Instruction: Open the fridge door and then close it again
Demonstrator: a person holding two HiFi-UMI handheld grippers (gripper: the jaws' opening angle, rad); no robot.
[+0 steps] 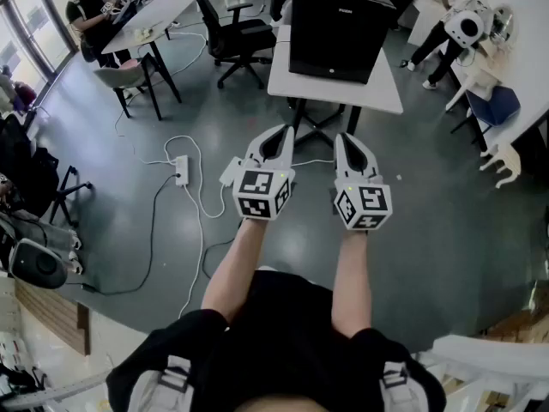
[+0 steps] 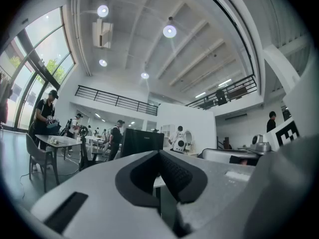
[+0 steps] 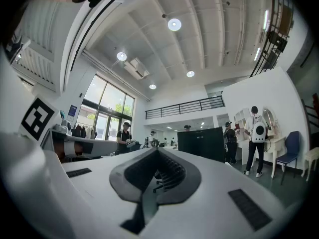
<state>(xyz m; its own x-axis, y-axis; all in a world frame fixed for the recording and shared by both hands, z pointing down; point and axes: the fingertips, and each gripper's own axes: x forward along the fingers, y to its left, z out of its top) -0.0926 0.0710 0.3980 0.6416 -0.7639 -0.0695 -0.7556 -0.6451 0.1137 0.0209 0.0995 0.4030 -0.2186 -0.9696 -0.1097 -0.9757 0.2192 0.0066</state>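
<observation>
A black box-shaped fridge (image 1: 334,24) stands on a white table (image 1: 382,88) straight ahead of me. It shows as a dark block in the left gripper view (image 2: 142,141) and in the right gripper view (image 3: 202,143). My left gripper (image 1: 286,132) and right gripper (image 1: 342,138) are held side by side over the grey floor, pointing toward the table and well short of it. Both are shut with nothing between their jaws, as the left gripper (image 2: 159,154) and the right gripper (image 3: 158,151) show in their own views.
A black office chair (image 1: 236,33) stands left of the white table. A power strip (image 1: 181,170) with white and black cables lies on the floor to my left. A person sits at a table (image 1: 159,15) far left. A blue chair (image 1: 493,106) and more people are at right.
</observation>
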